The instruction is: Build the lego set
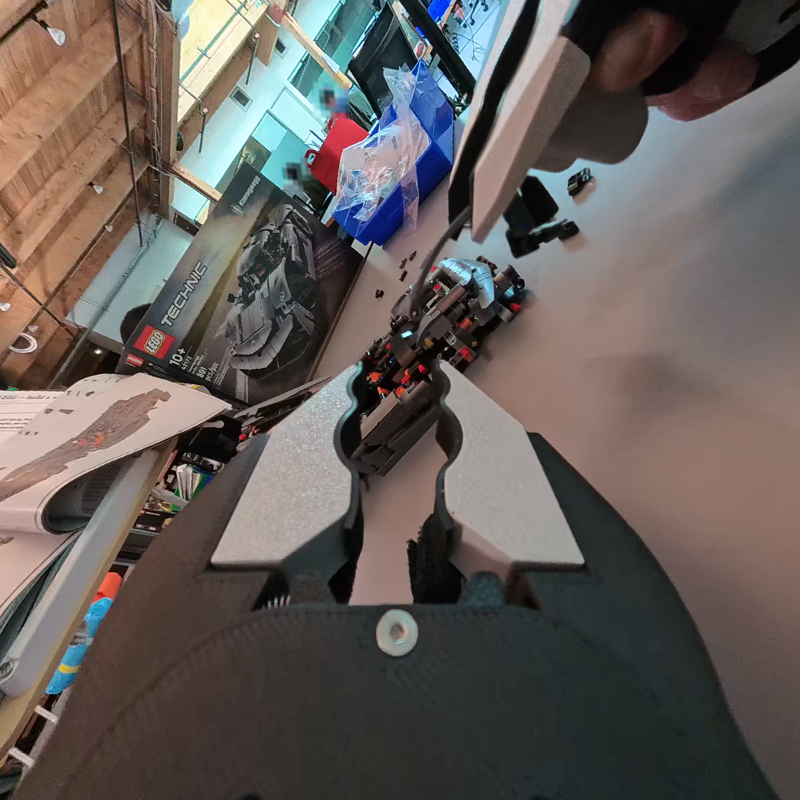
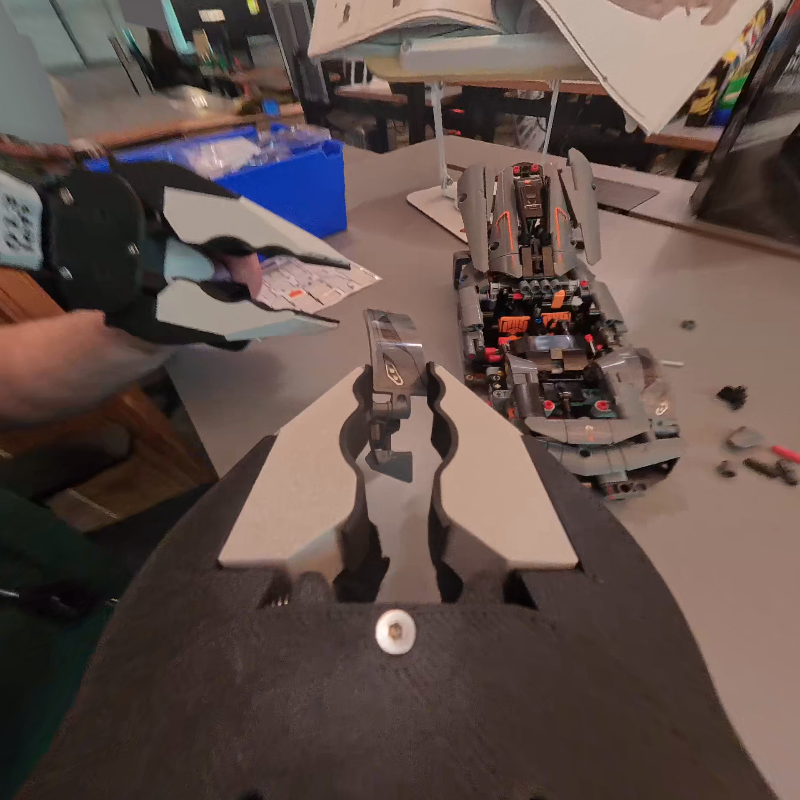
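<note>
- Here, the right gripper is closed on a dark curved lego panel; the panel's upper end sticks out past the fingertips, and its lower connector hangs in the gap between the two fingers.
- Just ahead and to the right of that gripper, the partly built grey lego car sits on the grey table, its rear cover tilted up.
- Loose small pieces lie on the table further right, beyond the car.
- To the left, the left gripper appears blurred, jaws a little apart, with nothing visibly held.
- In its own view, the left gripper has its fingers apart around empty space, with the car just beyond the tips.
- Behind the left gripper stands a blue bin holding clear plastic bags.
- An open instruction booklet rests on a stand past the car.
</note>
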`<state>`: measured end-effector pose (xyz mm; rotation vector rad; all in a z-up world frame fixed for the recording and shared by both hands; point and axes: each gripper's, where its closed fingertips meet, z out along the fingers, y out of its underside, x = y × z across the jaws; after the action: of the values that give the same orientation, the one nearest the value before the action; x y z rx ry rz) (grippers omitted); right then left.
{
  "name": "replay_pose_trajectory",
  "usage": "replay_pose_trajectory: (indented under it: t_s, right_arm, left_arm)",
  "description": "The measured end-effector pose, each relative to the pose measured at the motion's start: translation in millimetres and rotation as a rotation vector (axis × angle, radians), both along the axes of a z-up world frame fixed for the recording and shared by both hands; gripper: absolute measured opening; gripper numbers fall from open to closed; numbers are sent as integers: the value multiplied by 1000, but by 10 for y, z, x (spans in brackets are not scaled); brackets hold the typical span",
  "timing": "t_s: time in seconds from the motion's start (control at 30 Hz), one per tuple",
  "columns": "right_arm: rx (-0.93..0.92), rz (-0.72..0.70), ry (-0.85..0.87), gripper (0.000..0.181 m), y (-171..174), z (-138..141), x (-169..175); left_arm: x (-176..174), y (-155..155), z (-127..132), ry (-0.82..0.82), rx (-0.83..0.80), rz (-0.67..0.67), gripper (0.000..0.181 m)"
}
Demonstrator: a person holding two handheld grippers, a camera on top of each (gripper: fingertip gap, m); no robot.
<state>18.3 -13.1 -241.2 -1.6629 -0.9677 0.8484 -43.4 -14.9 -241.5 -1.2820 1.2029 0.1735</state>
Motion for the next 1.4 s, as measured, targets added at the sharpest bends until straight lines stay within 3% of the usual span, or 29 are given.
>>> replay_pose_trajectory:
  t_s: [0.2,0.63,1.13,1.4]
  right_arm:
    - [-242,9,201,23,203,14,158]
    - [-411,166,420,23,198,164,178]
    - [-416,282,606,23,128,466,275]
    - [-406,264,625,23,153,486,332]
  left_arm:
    - [2,48,-95,12,-47,7,26]
    - [52,-15,-170,31,-75,-30,22]
    - [63,-27,-202,42,-86,-37,19]
    - [70,-29,-222,50,-92,-40,18]
